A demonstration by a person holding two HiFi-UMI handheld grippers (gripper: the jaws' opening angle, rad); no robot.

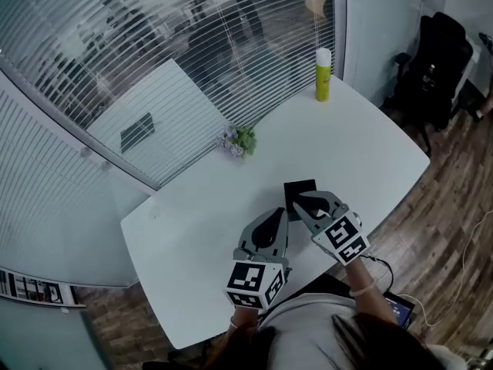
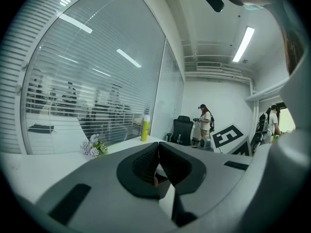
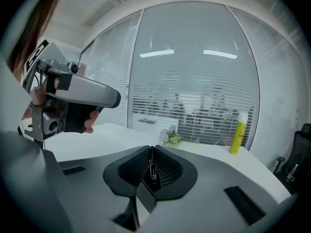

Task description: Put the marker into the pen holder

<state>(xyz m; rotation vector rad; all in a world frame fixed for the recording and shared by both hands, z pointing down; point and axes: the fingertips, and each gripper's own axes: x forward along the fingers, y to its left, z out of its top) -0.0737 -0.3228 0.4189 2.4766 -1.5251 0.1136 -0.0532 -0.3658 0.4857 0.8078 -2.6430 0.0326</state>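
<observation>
A black square pen holder (image 1: pixel 299 188) stands on the white table (image 1: pixel 362 145), near its front edge. My right gripper (image 1: pixel 303 204) hovers right over the holder and is shut on a thin black marker (image 3: pixel 152 163), which stands upright between the pads. The holder's rim (image 3: pixel 145 195) shows just beneath those jaws. My left gripper (image 1: pixel 279 217) sits just left of the holder with its jaws pressed together and nothing clearly between them. In the left gripper view the pads (image 2: pixel 146 165) meet, and a dark piece of the holder (image 2: pixel 164 179) shows below them.
A yellow bottle (image 1: pixel 323 74) stands at the table's far corner and a small flower bunch (image 1: pixel 240 140) lies by the glass wall. A black office chair (image 1: pixel 435 68) stands off the table's right side. People stand far off (image 2: pixel 204 123) in the room.
</observation>
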